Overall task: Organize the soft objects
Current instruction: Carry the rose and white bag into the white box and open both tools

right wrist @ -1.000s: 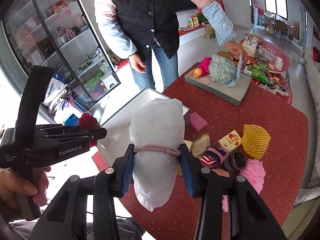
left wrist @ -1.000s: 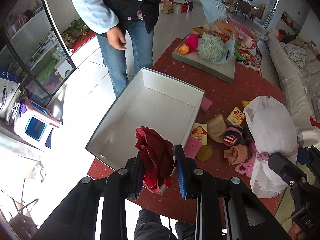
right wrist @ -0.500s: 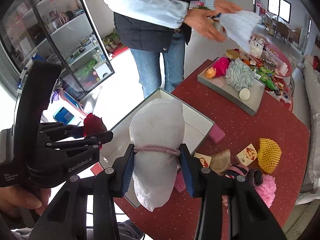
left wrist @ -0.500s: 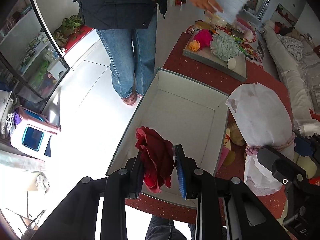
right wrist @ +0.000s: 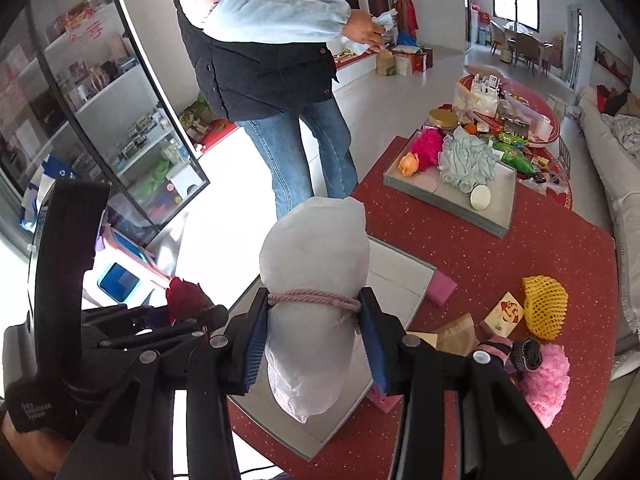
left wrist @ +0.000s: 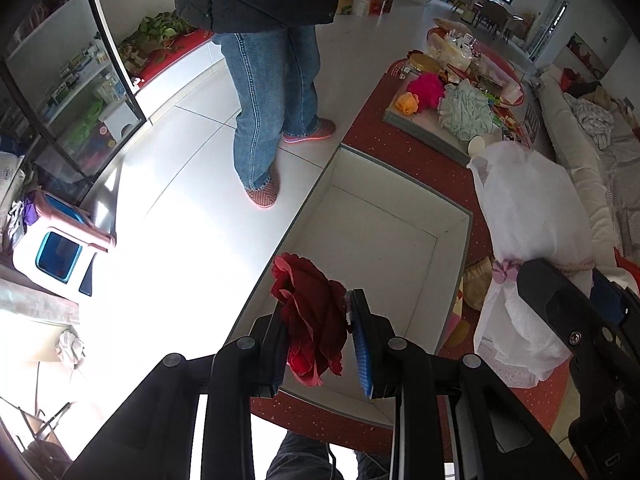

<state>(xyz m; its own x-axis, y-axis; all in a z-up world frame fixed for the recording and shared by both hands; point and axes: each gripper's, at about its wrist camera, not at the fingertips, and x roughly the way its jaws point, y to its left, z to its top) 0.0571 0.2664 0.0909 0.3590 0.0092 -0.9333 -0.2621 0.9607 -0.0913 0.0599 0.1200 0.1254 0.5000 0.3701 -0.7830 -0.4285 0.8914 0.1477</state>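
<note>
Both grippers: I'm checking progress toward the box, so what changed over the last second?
Both moved forward over the grey box. The bystander picked cloth off the tray. The left gripper still clamps the red flower, the right gripper the white bundle.

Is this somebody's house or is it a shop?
Probably a home's living room. There is a sofa along one side, a dining table with chairs by the far window, and a glass-door cabinet full of small household things.
</note>
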